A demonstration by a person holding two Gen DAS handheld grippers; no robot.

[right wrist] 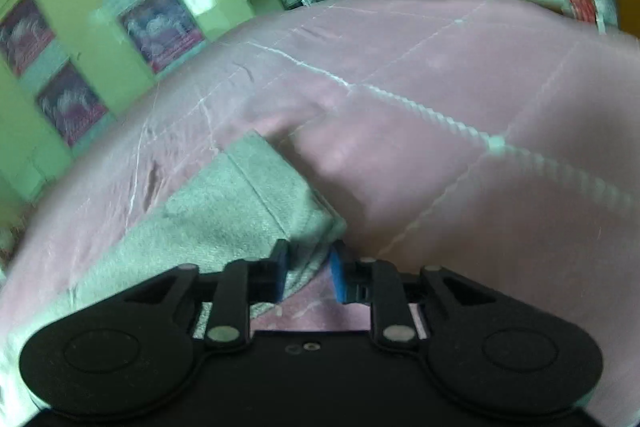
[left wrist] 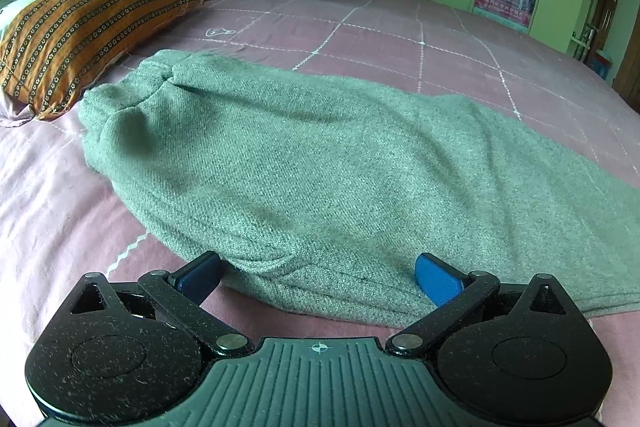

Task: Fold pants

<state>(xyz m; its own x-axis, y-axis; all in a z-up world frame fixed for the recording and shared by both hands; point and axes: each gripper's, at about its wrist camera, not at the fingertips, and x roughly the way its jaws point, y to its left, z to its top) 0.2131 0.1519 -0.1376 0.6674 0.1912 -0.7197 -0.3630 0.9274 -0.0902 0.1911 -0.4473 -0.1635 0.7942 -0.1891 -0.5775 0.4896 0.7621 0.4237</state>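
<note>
Grey pants (left wrist: 320,163) flat on bed (left wrist: 400,39). Left gripper (left wrist: 318,277) fingers wide, straddling near edge. Right gripper (right wrist: 307,273) fingers narrow around hem corner; contact unclear.

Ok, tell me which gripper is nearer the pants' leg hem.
Right. The right gripper straddles the hem corner of the grey pants; the left gripper sits open at the waist end.

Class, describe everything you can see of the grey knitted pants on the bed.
The grey knitted pants look like soft, thick, twill-textured fabric. They lie flat on the pink quilted bedcover, gathered waistband near the orange striped pillow, apparently already folded lengthwise. The left tool hangs wide open over their near edge. In the blurred right view, the right tool has the hemmed leg-end corner between its narrowly parted blue pads.
</note>
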